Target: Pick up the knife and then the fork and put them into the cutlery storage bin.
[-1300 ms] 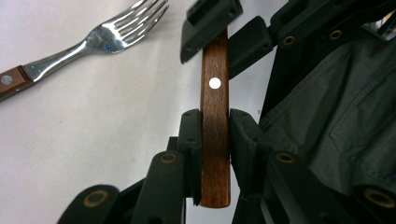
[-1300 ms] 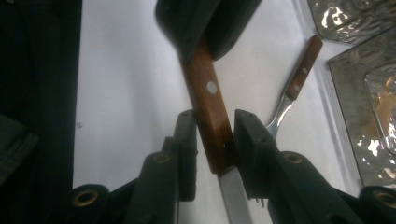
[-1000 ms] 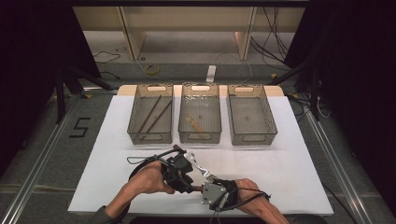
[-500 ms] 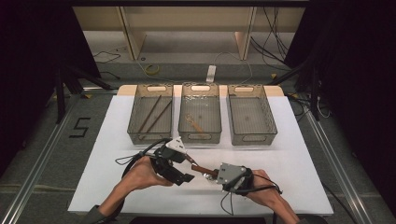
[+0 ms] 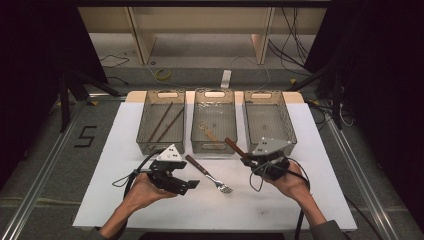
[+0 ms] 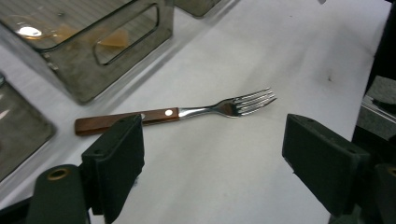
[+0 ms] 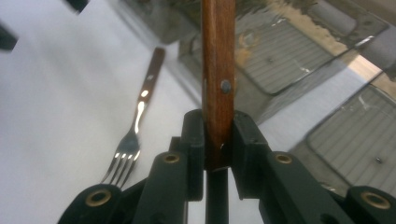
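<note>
A: Fork (image 5: pixel 209 174) lies on the white table (image 5: pixel 300 200), just before the middle basket (image 5: pixel 214 122); the left gripper (image 5: pixel 187 185), jaws just spread, has nothing between them.

B: The right gripper (image 5: pixel 243 159) pinches a wooden-handled utensil (image 5: pixel 233 146); probably sorting, lowering it into a basket next.

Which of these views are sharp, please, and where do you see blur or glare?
High view: evenly lit white table sheet, dark surroundings. Left gripper view: the wooden-handled steel fork is sharp with glints on its tines; a bright glare spot sits in the clear plastic bin. Right gripper view: the clamped brown wooden handle is crisp, the background soft.
</note>
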### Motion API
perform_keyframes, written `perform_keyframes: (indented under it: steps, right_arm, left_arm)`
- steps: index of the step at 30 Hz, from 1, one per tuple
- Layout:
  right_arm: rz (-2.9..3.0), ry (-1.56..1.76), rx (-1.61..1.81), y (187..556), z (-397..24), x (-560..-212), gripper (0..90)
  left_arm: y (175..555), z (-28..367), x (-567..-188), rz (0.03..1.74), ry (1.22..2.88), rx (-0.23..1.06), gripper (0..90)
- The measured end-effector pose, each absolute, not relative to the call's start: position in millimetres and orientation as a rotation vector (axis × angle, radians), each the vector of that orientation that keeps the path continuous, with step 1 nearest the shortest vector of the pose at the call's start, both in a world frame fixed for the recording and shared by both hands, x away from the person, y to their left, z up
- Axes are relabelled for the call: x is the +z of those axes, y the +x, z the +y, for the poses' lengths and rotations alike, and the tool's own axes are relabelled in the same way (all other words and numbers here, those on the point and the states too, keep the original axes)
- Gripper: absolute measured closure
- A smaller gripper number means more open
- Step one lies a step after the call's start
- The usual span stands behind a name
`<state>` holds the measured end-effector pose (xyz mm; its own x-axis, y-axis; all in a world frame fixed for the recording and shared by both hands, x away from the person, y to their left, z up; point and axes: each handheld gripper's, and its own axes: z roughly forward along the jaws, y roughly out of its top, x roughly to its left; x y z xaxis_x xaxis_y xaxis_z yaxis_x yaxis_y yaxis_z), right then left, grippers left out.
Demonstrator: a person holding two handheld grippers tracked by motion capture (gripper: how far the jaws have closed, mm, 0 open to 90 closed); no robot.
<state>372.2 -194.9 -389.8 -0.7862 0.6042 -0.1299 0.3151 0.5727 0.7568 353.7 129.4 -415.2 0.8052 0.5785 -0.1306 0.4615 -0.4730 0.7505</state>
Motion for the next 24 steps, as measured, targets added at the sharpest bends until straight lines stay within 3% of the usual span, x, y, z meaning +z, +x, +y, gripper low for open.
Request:
perform_keyframes:
  steps: [24]
  right_arm:
    - [2.311, 1.057, 1.196, 452, -212, -356, 77.4]
  left_arm:
    - [346, 158, -419, 0.845, 1.999, 0.255, 18.1]
